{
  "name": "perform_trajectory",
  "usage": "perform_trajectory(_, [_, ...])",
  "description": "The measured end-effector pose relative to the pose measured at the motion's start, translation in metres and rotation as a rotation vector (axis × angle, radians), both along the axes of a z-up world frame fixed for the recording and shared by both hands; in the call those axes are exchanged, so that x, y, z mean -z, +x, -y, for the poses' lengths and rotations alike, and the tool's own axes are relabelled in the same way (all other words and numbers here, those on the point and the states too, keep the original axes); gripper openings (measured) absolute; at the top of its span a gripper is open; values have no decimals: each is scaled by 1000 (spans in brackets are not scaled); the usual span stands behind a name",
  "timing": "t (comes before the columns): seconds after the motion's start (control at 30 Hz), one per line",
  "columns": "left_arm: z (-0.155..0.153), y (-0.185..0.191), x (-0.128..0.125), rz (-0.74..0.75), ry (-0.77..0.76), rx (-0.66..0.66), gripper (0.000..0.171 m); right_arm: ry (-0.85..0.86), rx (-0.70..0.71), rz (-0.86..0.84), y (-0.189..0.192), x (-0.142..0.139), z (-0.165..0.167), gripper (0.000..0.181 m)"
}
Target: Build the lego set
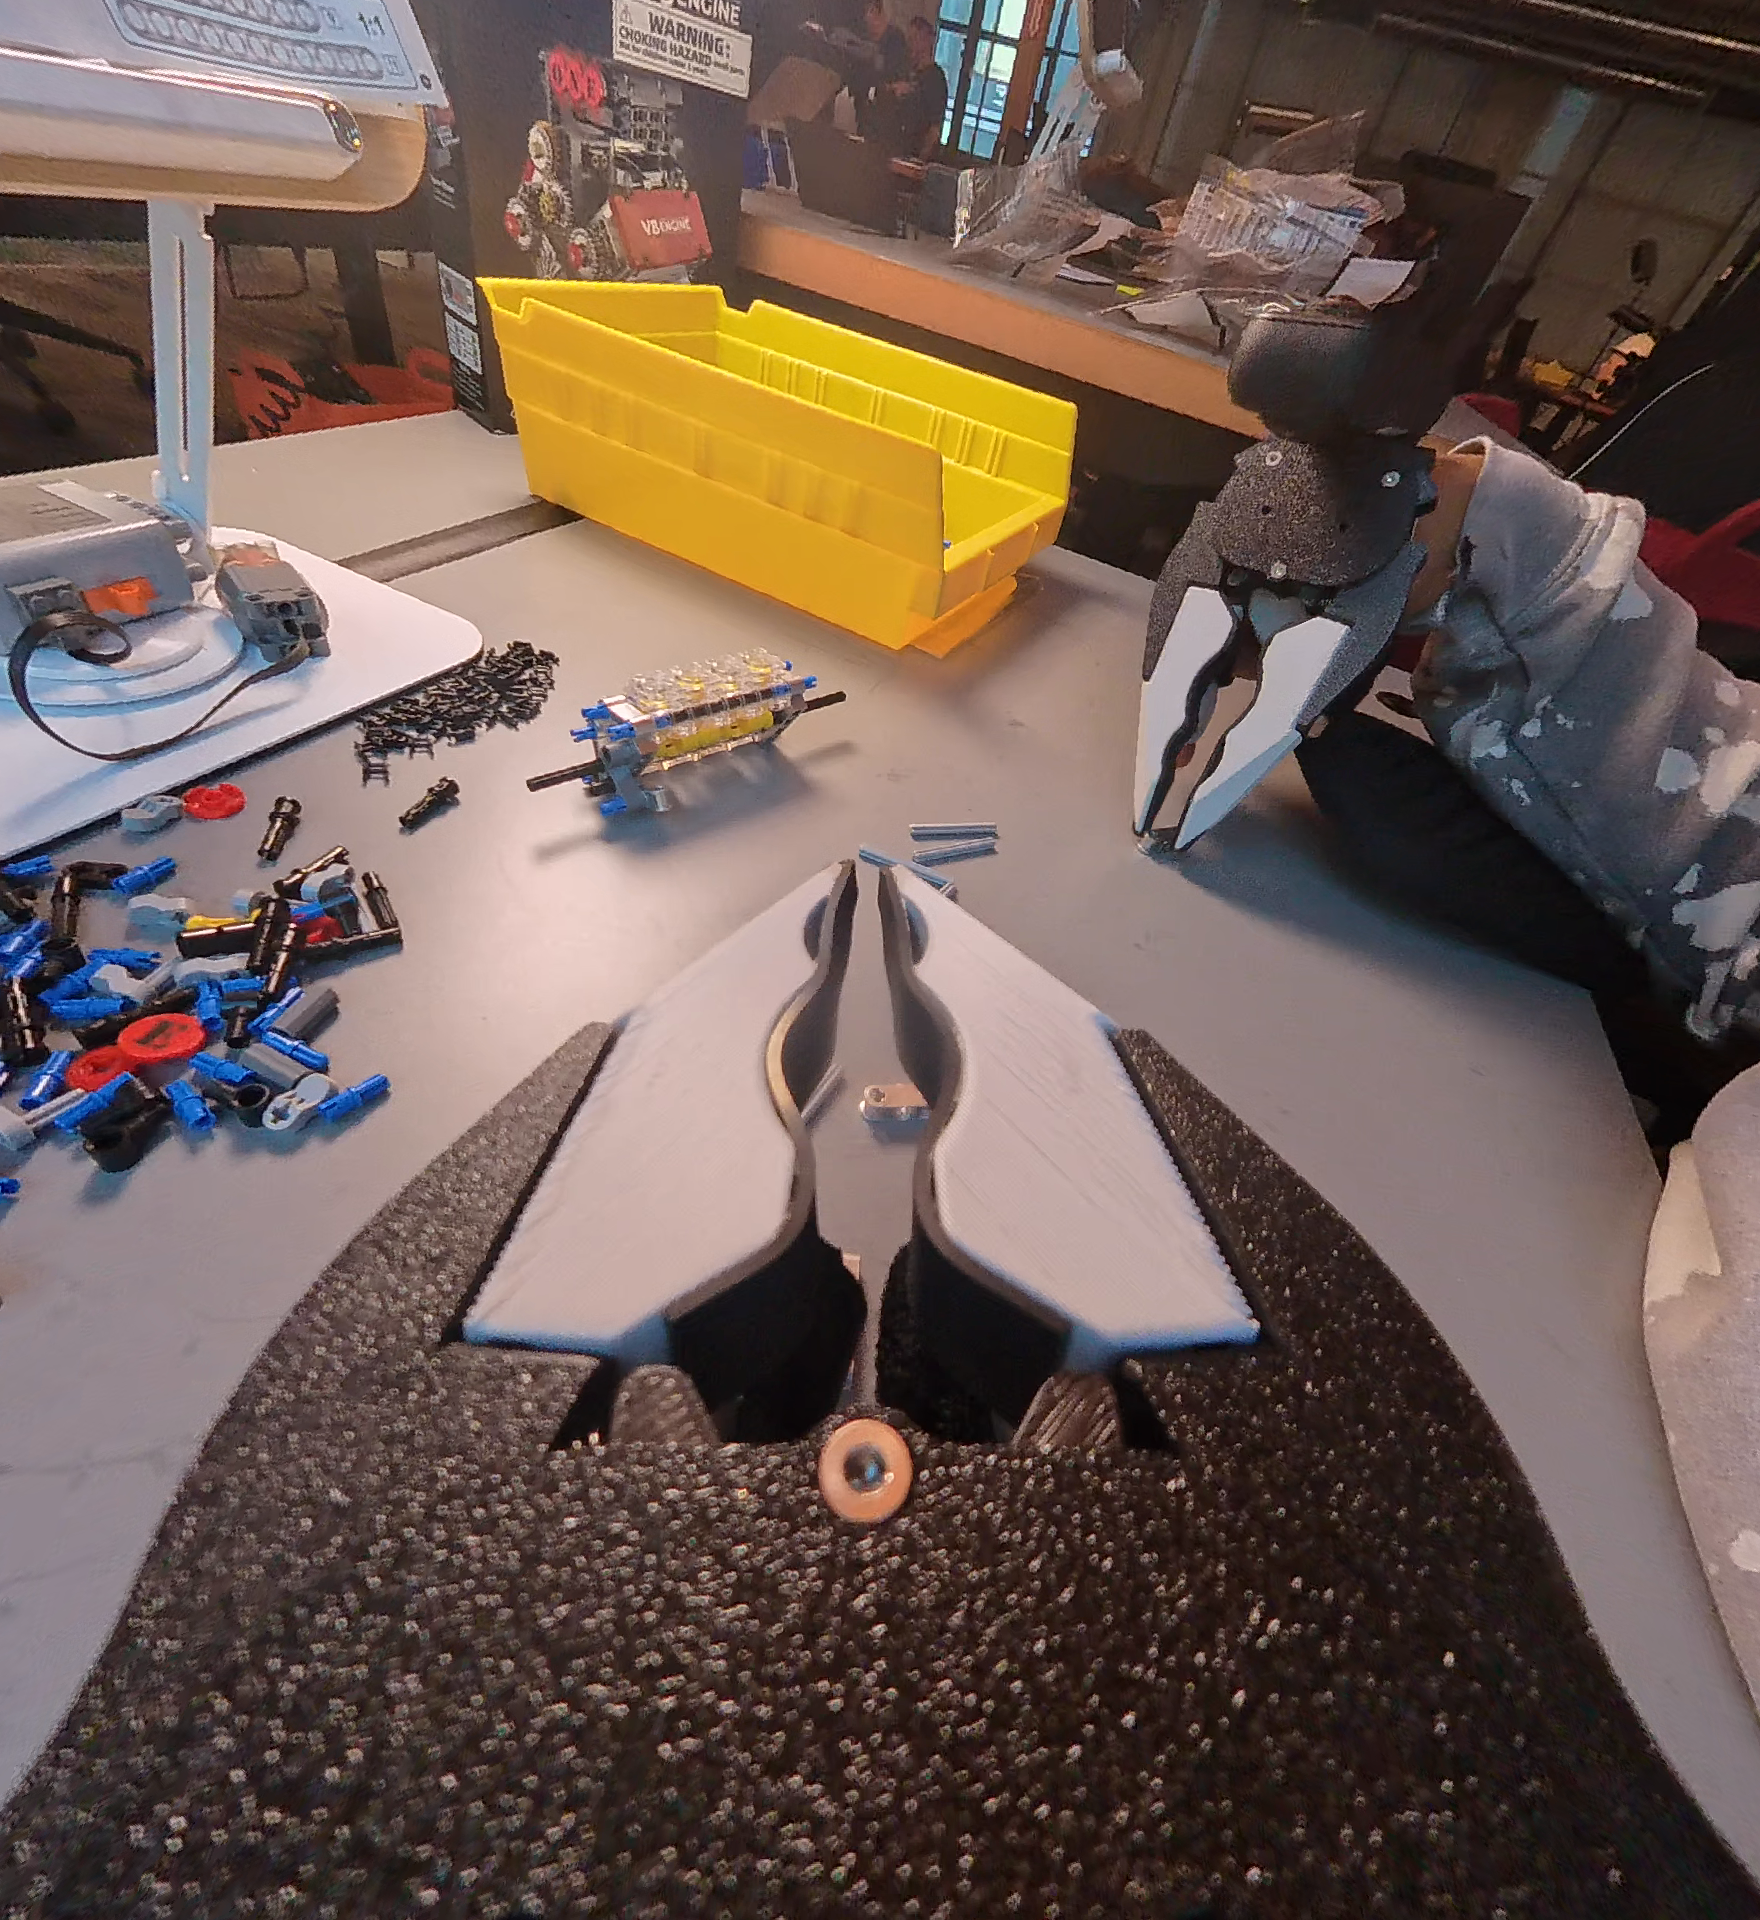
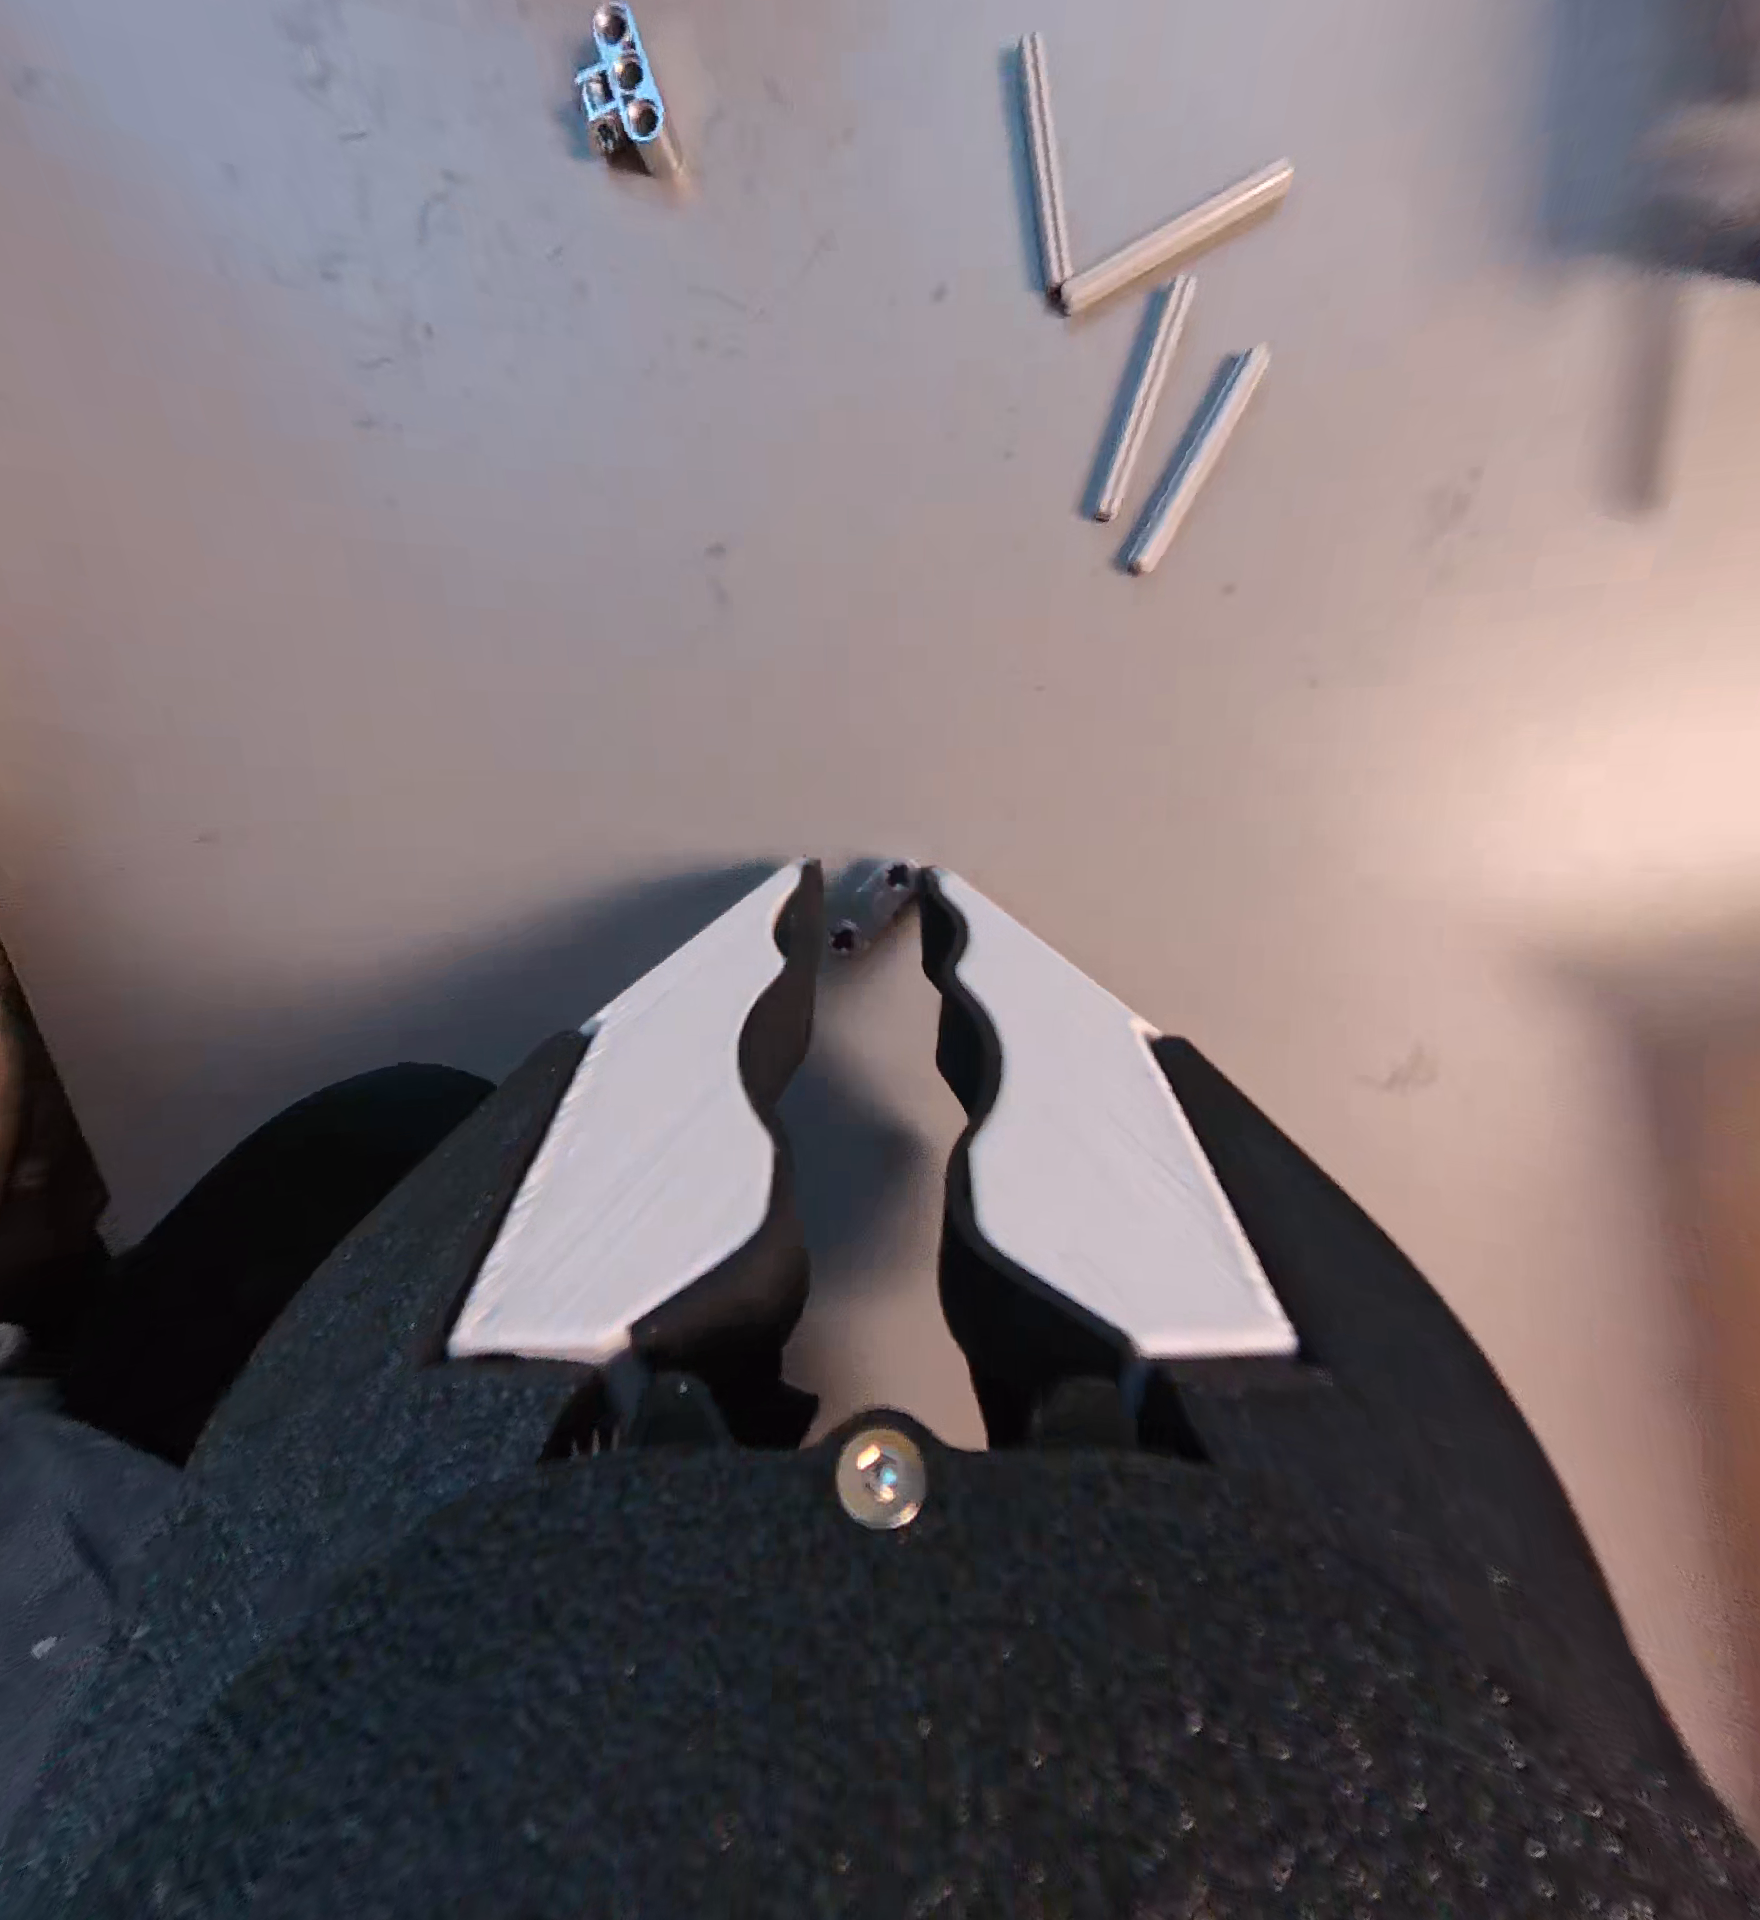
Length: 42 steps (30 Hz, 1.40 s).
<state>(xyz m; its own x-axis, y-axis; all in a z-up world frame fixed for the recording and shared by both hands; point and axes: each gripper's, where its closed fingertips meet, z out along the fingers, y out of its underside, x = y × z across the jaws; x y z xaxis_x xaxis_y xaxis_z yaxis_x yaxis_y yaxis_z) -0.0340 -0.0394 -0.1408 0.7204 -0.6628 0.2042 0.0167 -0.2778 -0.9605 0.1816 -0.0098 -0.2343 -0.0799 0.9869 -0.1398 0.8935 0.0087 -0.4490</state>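
My right gripper (image 2: 863, 881) points down at the grey table and is shut on a short grey axle piece (image 2: 871, 909) that lies between its tips on the surface. It also shows in the left wrist view (image 1: 1165, 834), tips on the table. Several longer grey axles (image 2: 1151, 416) lie just beyond it, and also show in the left wrist view (image 1: 951, 842). A small grey connector (image 2: 627, 99) lies farther off. My left gripper (image 1: 865, 878) is shut and empty, low over the table, with its tips next to the axles. A small grey piece (image 1: 891, 1101) lies under its fingers.
A small clear-and-blue engine assembly (image 1: 699, 727) lies mid-table. A yellow bin (image 1: 782, 468) stands behind it. A pile of blue, black and red pieces (image 1: 128, 987) and black pins (image 1: 460, 691) lie at left. A grey battery box (image 1: 45, 561) sits on a white stand base. A person's sleeve (image 1: 1603, 790) is at right. Tip to tip, the grippers are about 25 cm apart. My left tips are roughly 12 cm from the small grey connector (image 2: 627, 99).
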Motion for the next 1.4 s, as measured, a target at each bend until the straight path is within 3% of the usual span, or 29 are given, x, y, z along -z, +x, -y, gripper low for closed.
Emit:
perform_trajectory(0.03, [0,1,1,0,-3,2,3,-17,-19,13,1,1,4,6])
perform_trajectory(0.2, [1,4,-1,4,8,11,3,9,-72,-56,-16,-1,4,5])
perform_trajectory(0.3, [4,12,-5,45,12,45,10,55,-149,-293,-63,-27,7,5])
perform_trajectory(0.47, [13,23,-21,201,23,121,21,43,-216,-789,-156,-95,35,6])
perform_trajectory(0.63, [20,16,-42,359,52,178,21,-167,-148,-1071,-209,-142,51,6])
perform_trajectory(0.73, [22,12,-48,420,46,198,20,-249,-96,-1132,-221,-149,53,6])
perform_trajectory(1.07, [23,23,-38,406,2,235,5,-454,34,-1178,-211,-149,48,6])
perform_trajectory(1.4, [21,17,-40,387,20,197,10,-442,71,-1165,-213,-142,47,5])
